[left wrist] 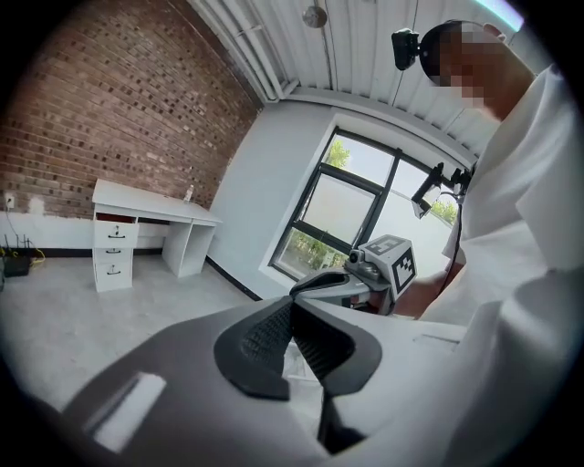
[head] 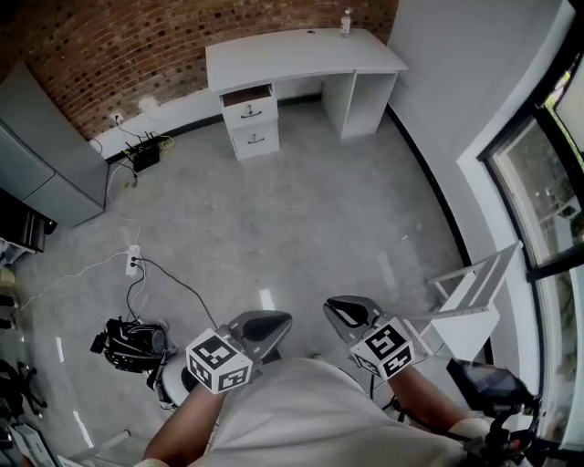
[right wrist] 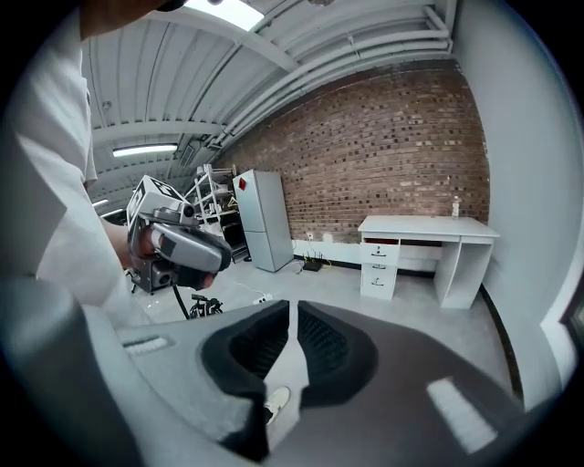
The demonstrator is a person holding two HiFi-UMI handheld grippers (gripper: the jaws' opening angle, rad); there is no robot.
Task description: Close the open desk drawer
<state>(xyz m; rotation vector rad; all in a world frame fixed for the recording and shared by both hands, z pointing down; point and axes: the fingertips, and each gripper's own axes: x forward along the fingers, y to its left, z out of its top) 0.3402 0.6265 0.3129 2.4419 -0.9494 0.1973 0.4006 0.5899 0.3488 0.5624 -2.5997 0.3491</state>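
My own body cuts off the bottom of the head view, so I see only the front halves of my two grippers, each with its marker cube. The left gripper (head: 272, 321) has its ribbed black pads drawn together at the tips, with nothing between them. The right gripper (head: 338, 308) is the same: only a hairline slit separates its pads, and it holds nothing.

The white desk (head: 301, 55) stands well apart from me, against the red brick wall (head: 119, 55) across a polished grey concrete floor (head: 301, 219). Its pedestal has three drawer fronts. The lower two are flush, each with one dark handle. The top drawer (head: 246, 94) is pulled out, showing a dark brownish inside whose contents I cannot make out. One small bottle (head: 346, 20) stands on the desktop near the back edge.

A smooth grey cabinet (head: 46, 155) on the left runs out of the picture. Cables trail to a white power strip (head: 133, 260). A black bundle (head: 128, 339) near my left gripper is too tangled to identify.
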